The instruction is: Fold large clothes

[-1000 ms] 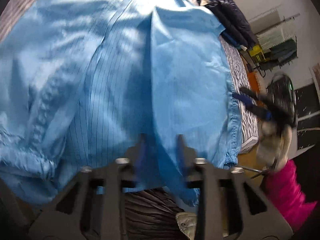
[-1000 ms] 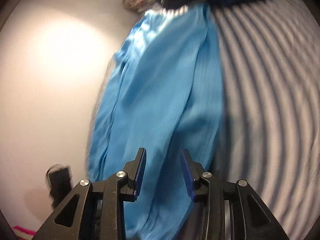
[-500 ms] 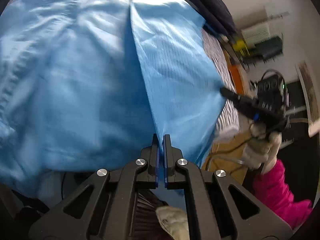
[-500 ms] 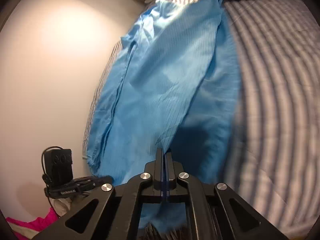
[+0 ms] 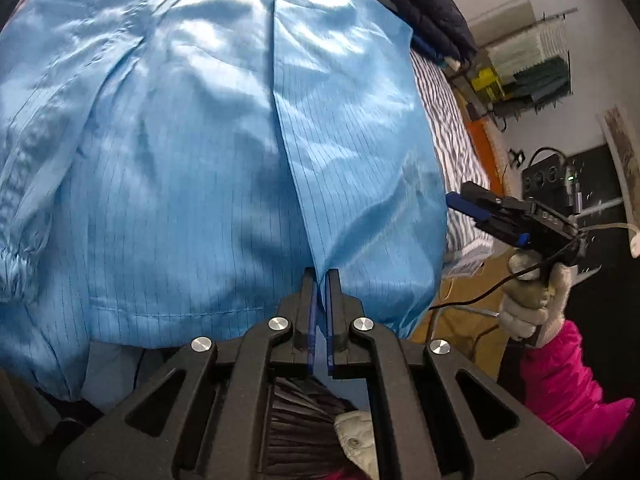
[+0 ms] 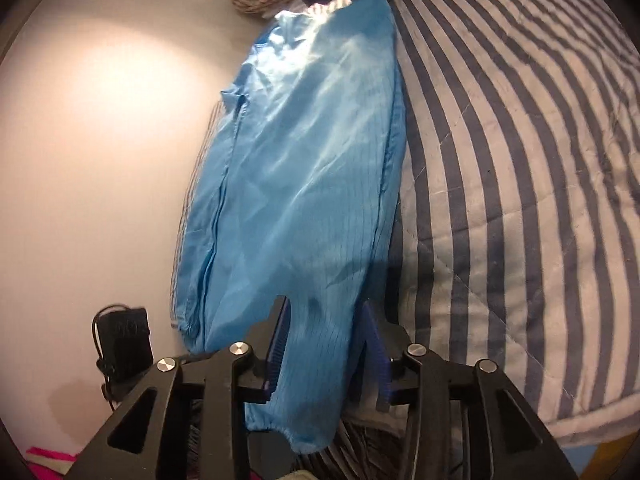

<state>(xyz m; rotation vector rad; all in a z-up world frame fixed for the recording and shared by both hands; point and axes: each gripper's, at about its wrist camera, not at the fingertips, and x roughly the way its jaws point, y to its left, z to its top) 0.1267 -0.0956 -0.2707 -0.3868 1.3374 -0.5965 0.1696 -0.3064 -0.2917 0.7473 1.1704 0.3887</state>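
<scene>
Blue garment [image 5: 192, 168] is spread on the striped bed [image 6: 520, 168]. Left tool [image 5: 320, 280] is clamped on its folded edge; right tool [image 6: 324, 332] is open astride the cuff. Fold is best kept taut, edges aligned.

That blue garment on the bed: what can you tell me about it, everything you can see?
The garment is light blue, thin and slightly shiny, with fine dark pinstripes and stitched hems. It lies spread and creased over a striped quilt, one panel folded over the middle in a straight edge. A gathered cuff shows at its left. The left tool pinches the fold's near end; the right tool stands open with cloth between its fingers.
</scene>
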